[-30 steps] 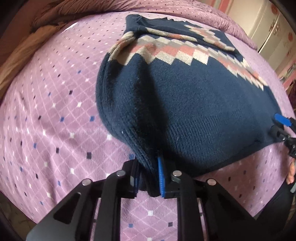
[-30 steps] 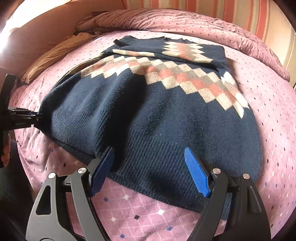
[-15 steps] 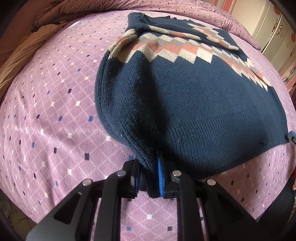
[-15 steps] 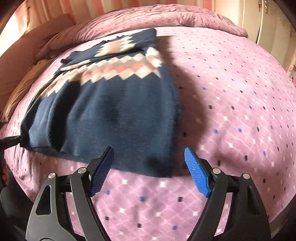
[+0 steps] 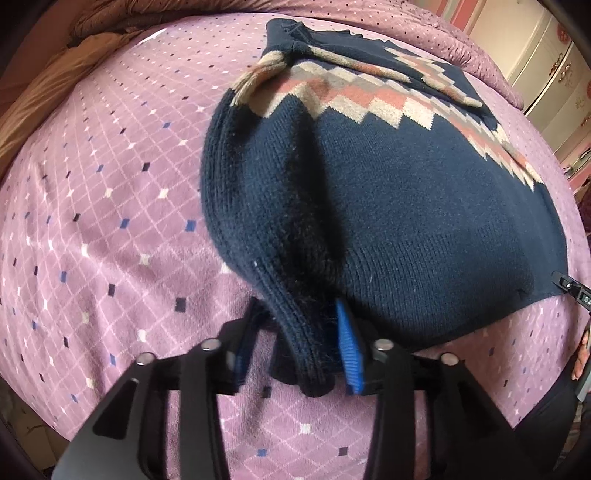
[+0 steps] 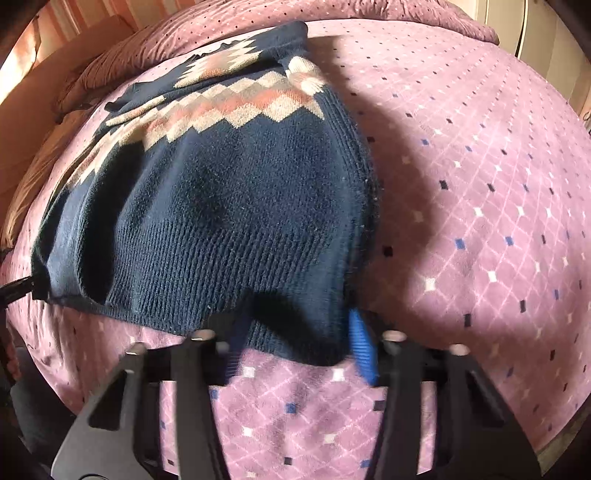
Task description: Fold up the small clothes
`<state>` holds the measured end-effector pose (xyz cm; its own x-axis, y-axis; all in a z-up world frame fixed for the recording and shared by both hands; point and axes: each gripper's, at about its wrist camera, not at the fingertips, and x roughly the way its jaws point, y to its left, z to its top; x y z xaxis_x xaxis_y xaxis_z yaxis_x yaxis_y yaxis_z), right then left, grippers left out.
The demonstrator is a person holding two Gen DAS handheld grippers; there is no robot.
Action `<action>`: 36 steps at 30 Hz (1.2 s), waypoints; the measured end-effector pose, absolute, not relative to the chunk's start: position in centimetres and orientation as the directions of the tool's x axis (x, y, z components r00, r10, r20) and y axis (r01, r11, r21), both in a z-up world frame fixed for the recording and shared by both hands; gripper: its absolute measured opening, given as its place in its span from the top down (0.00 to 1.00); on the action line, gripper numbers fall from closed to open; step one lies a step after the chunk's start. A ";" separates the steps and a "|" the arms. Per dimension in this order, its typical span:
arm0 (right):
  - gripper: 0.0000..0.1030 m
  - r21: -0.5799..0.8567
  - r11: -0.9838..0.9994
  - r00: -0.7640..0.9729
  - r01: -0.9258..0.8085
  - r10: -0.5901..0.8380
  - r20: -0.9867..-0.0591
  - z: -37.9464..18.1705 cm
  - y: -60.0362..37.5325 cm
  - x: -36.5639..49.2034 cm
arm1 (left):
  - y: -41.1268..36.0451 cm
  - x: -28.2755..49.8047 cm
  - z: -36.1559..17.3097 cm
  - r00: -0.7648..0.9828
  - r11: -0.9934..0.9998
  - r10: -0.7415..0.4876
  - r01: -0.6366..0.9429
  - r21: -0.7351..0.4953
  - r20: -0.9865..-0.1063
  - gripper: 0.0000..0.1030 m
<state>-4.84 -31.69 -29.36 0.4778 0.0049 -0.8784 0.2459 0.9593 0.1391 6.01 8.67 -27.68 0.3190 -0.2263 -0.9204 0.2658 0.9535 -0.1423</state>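
A navy knit sweater [image 5: 406, 206] with a pink, grey and cream zigzag band lies on a purple diamond-patterned bedspread [image 5: 110, 229]. My left gripper [image 5: 295, 347] is shut on the sweater's near left hem corner, which bunches up between the blue pads. In the right wrist view the sweater [image 6: 229, 206] lies spread ahead. My right gripper [image 6: 299, 350] has its jaws around the near right hem corner, narrowed and blurred. Whether the pads press the cloth is unclear.
A tan pillow [image 5: 48, 96] lies at the far left of the bed. A rumpled purple quilt [image 6: 332, 11] lies along the far side. White cabinet doors [image 5: 546, 55] stand at the far right. The bed's near edge runs just below both grippers.
My right gripper moved right to the sweater's right hem corner and its jaws narrowed around it. My left gripper kept its hold on the left corner.
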 end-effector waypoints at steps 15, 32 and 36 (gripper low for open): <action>0.88 0.061 0.981 0.482 0.185 -0.037 -0.875 -29.2 -30.6 -3.9 | 7.4 6.5 -27.5 0.309 0.950 -0.250 0.264 -0.170 -0.917 0.79; 0.89 -0.029 0.999 0.675 0.035 -0.045 -0.737 -21.7 -28.9 3.9 | 1.5 12.5 -19.6 0.599 0.924 -0.221 0.381 0.030 -0.770 0.84; 0.89 -0.077 0.997 0.707 0.021 -0.069 -0.704 -21.0 -29.3 8.0 | 0.4 16.0 -18.9 0.651 0.924 -0.211 0.377 0.069 -0.730 0.84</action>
